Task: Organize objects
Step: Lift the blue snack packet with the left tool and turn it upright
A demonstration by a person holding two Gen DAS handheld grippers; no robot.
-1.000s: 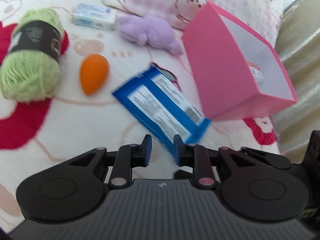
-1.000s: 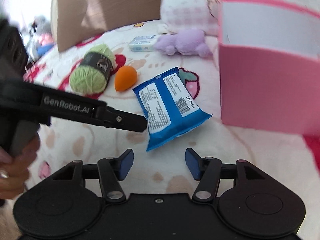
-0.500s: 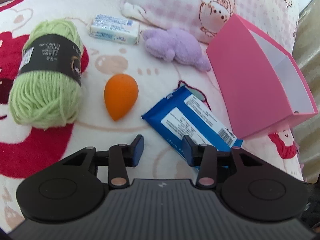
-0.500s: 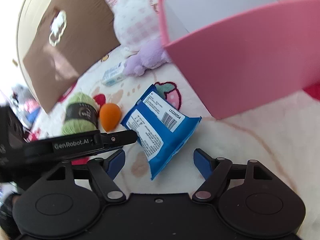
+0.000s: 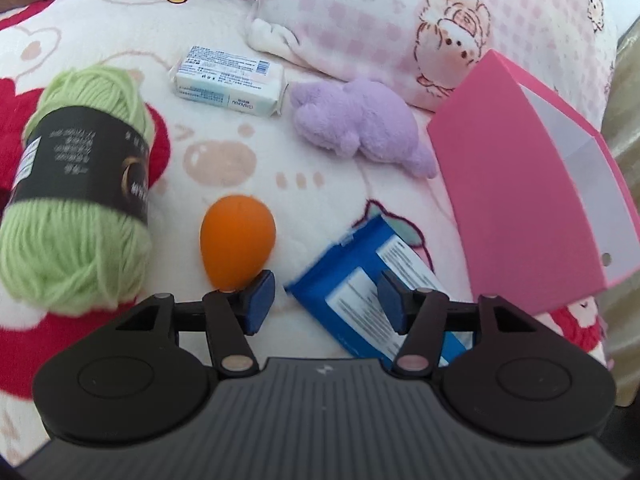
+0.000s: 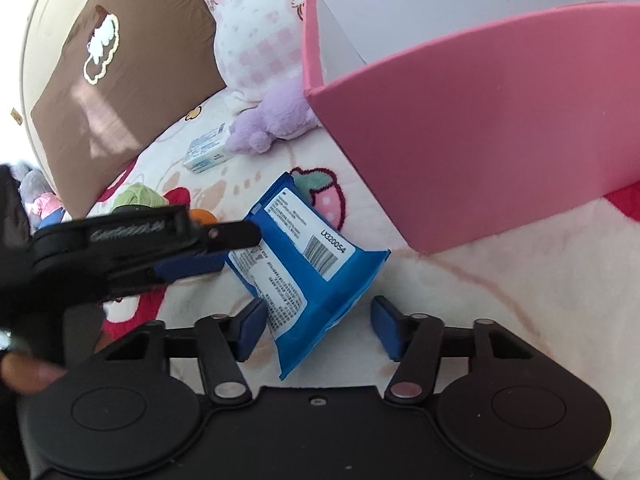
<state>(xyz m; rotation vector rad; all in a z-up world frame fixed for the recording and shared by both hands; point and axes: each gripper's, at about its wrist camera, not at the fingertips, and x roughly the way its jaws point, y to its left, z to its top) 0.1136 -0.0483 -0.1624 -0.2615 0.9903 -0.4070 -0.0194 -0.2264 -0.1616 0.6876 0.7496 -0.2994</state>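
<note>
Opening after a shut moment, the left gripper (image 5: 326, 300) is holding nothing, sliding toward the orange egg-shaped sponge (image 5: 237, 240); the right gripper (image 6: 318, 330) is closing around the blue plastic wipes packet (image 6: 308, 264), not yet pinching it, having rolled; both are angling steeply down beside the pink cardboard box (image 6: 480, 136), probably the packet's destination.

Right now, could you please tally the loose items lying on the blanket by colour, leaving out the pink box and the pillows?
Green yarn skein: 1
Orange egg-shaped sponge: 1
Blue wipes packet: 1
Purple plush toy: 1
White soap bar: 1
Total: 5
</note>
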